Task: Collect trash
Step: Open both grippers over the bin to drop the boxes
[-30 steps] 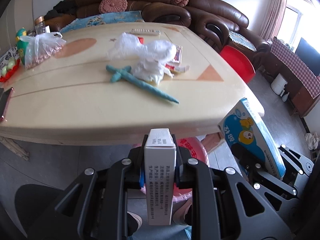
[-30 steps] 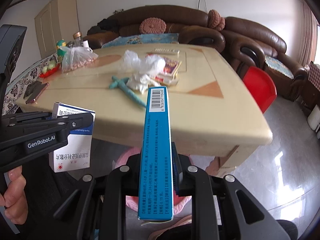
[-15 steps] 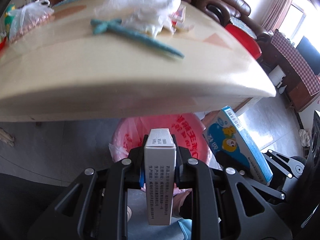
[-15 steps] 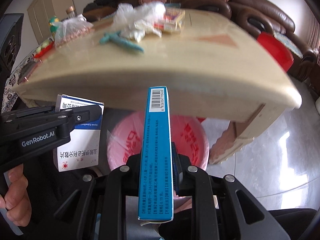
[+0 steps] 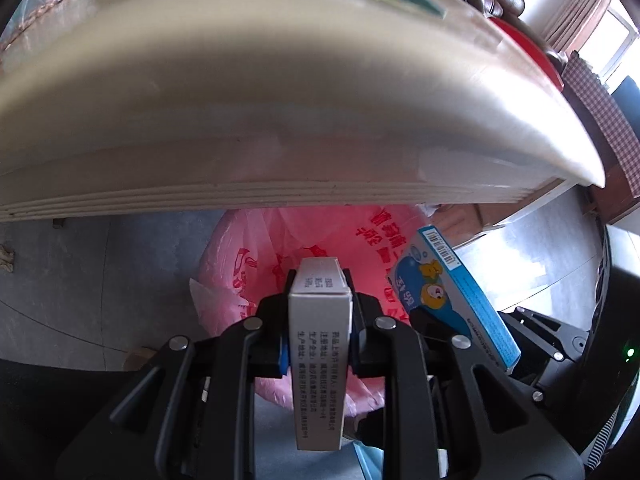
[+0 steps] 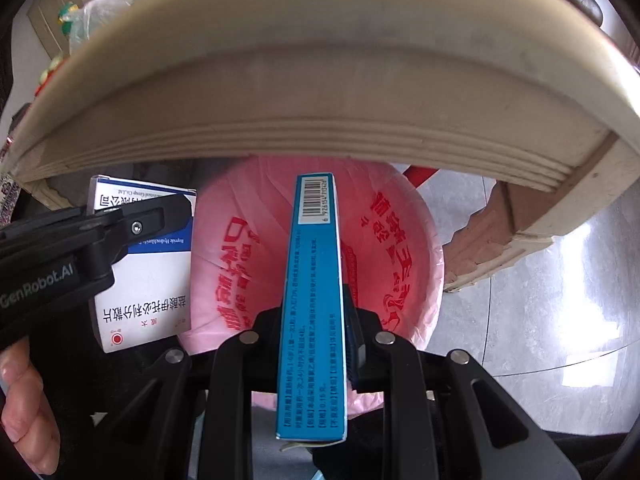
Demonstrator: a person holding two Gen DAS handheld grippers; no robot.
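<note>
Over the pink-lined trash bin (image 6: 316,248), beneath the surface (image 6: 320,92) edge: left gripper (image 5: 320,320) clamped on light, stiff white medicine box (image 5: 319,352), right gripper (image 6: 314,328) pinching thin blue carton (image 6: 314,300) across flat, crushable faces.

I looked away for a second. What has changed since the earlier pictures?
Both hand-held grippers dropped from tabletop height to below the table edge, toward the pink-lined trash bin. Unchanged: the left stays shut on the white box, the right on the blue box.
</note>
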